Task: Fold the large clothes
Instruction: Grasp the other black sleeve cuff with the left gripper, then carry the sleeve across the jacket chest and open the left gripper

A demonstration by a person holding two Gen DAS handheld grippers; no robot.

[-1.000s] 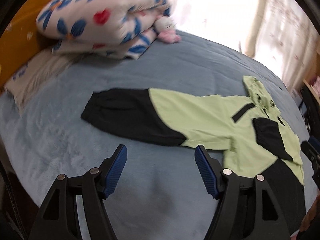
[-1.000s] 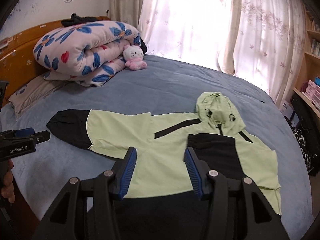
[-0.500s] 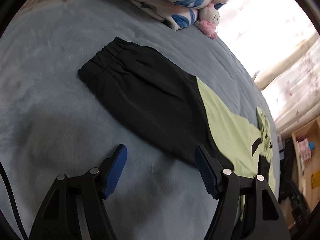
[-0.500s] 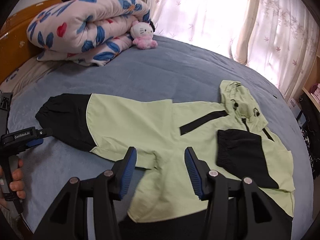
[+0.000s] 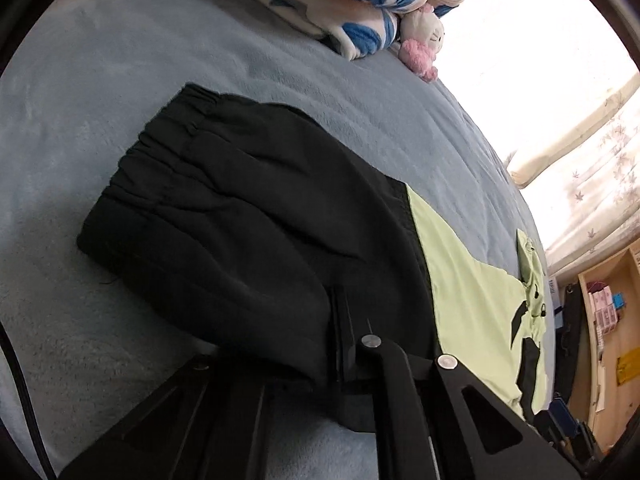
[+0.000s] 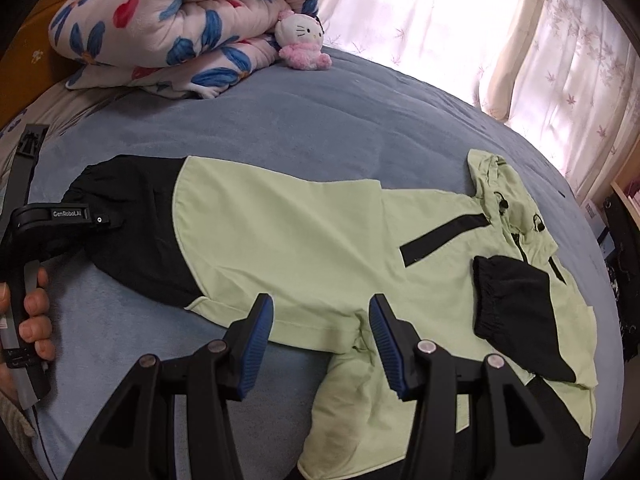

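Left wrist: left gripper (image 5: 340, 344) fingers pinch black sleeve (image 5: 248, 232); thin bite may slip; right gripper (image 6: 320, 336) fingers half-wide, empty.

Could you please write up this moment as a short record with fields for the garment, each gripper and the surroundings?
garment: green and black hooded jacket, flat on the blue bed cover
outstretched sleeve: black cuff end towards the folded quilt
other sleeve: folded over the body, black cuff on top
left gripper: shut on the black sleeve edge
right gripper: open, over the jacket's lower edge
nearby: plush toy beside the quilt
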